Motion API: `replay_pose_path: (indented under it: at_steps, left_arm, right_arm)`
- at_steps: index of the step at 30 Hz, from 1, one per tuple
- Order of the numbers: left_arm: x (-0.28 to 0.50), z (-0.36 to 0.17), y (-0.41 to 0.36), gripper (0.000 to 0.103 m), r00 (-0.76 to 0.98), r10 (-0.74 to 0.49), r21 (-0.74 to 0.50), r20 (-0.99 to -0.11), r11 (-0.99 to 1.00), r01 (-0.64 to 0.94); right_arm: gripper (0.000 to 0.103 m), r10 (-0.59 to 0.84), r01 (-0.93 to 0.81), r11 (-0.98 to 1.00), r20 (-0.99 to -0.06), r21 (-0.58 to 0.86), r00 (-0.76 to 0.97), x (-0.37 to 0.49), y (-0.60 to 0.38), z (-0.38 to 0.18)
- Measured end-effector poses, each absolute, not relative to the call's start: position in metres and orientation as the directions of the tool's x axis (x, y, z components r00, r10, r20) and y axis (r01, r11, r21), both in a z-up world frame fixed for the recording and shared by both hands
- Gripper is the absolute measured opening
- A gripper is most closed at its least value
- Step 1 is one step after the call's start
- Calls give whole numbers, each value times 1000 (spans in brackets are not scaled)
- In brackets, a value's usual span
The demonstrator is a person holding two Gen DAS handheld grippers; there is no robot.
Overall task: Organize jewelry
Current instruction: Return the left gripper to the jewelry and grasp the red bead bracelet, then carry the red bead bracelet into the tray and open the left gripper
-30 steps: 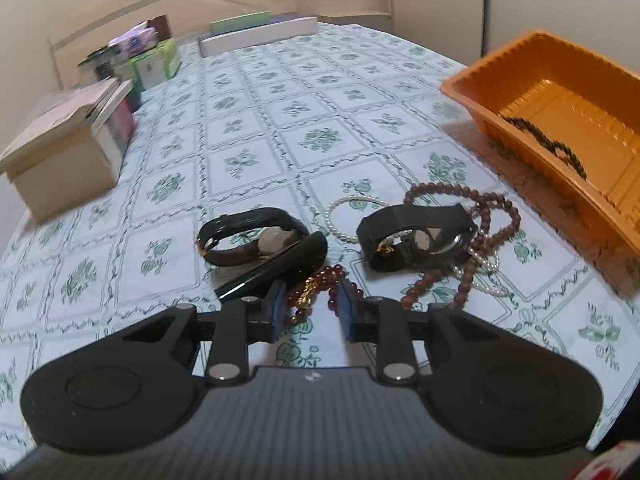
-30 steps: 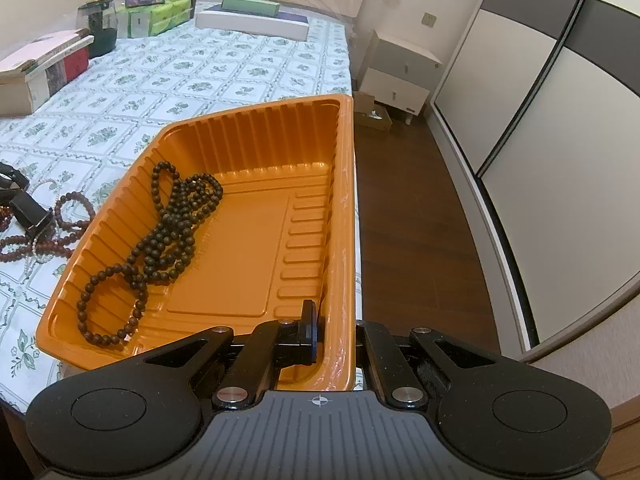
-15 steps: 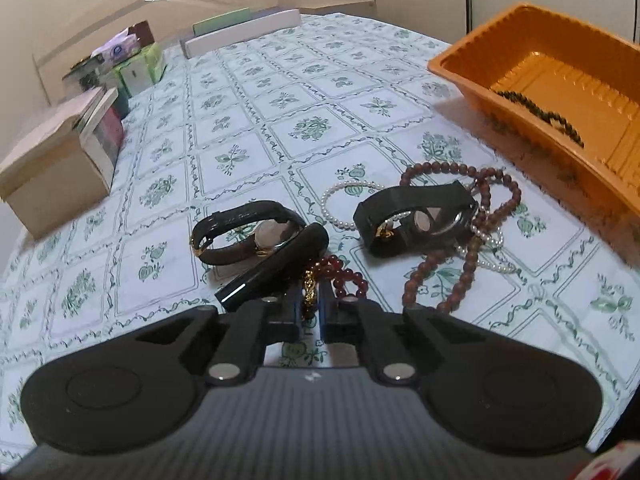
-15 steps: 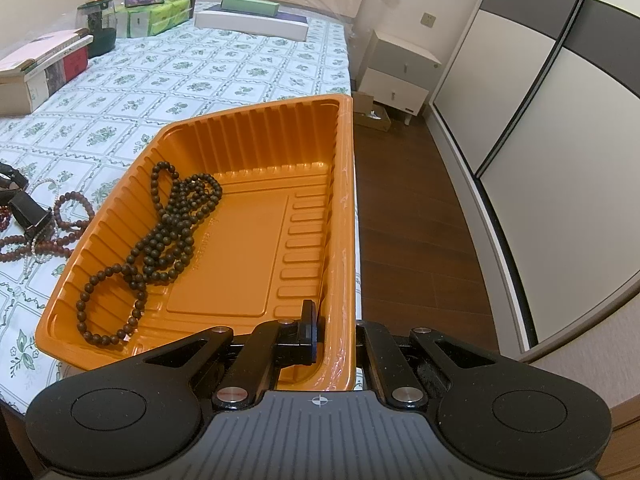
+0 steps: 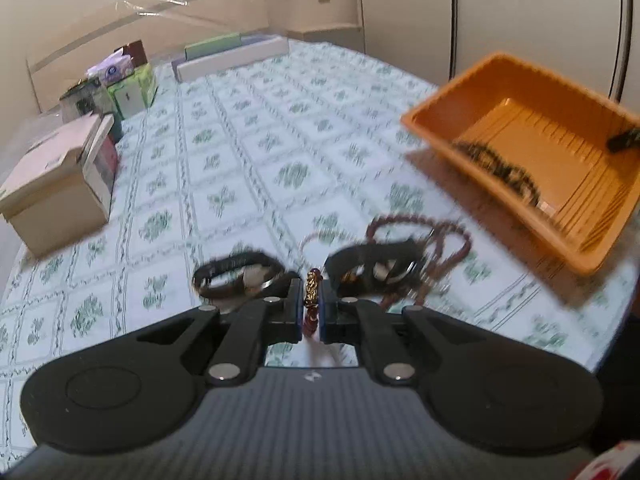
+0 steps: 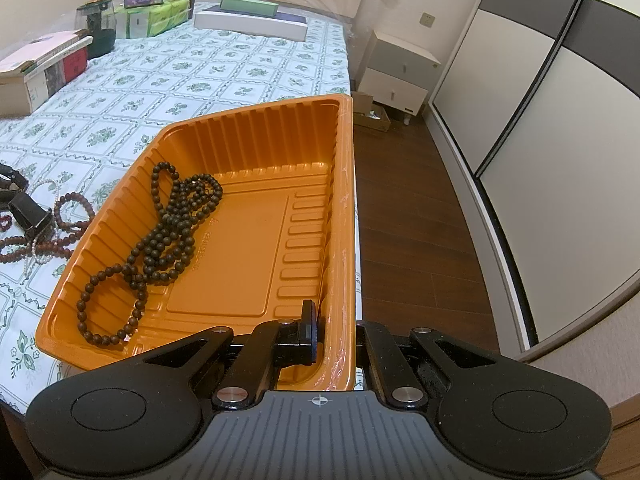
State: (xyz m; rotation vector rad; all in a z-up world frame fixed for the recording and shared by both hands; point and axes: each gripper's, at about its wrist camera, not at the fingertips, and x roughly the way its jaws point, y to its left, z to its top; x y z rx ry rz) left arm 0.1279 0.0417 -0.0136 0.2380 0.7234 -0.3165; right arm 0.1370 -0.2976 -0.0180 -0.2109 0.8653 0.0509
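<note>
Here the left claw tilts downward clenching a red bracelet; right claw pinches the orange tray wall.

Bare tablecloth lies open between the boxes and the orange tray.

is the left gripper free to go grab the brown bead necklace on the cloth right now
Probably not yet: the left gripper is shut on the red bead bracelet. The brown bead necklace also lies tangled under a black watch.
</note>
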Motion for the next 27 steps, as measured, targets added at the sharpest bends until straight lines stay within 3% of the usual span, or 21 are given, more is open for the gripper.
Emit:
replay_pose_path:
  at_steps: [14, 27]
  left_arm:
    - [131, 57, 0, 6, 703, -386, -10, -598, 880, 475]
    - [136, 49, -112, 6, 553, -572, -79, -606, 735, 673]
  right_arm:
    - [4, -33, -124, 981, -756, -150, 653, 136, -300, -17]
    - [4, -26, -122, 983, -754, -140, 657, 133, -301, -16]
